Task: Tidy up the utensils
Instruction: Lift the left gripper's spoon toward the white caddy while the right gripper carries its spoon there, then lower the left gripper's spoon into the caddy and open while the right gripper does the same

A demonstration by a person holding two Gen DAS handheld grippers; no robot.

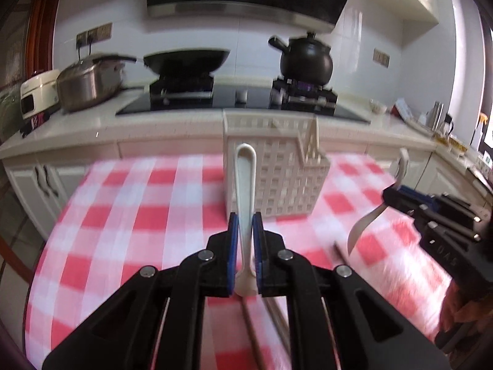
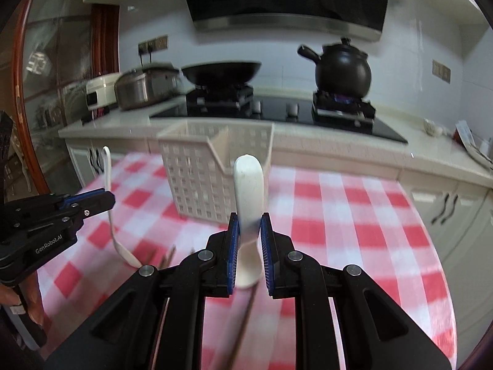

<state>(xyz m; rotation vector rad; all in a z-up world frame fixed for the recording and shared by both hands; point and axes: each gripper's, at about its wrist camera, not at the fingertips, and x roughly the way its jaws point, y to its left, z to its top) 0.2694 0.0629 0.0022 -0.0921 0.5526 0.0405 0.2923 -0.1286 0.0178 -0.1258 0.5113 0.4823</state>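
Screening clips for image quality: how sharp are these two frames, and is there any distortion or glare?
Left wrist view: motion blur smears the red-and-white checked tablecloth and white slotted plastic utensil basket; the left gripper stays sharp. Right wrist view: similar blur on the cloth and the black clay pot; the right gripper is crisp. Both show fisheye bending and dark corner vignetting; no strong glare.

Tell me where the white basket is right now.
The basket stands on the checked cloth at the table's far edge, ahead of both grippers, centre in the left view, left of centre in the right view.
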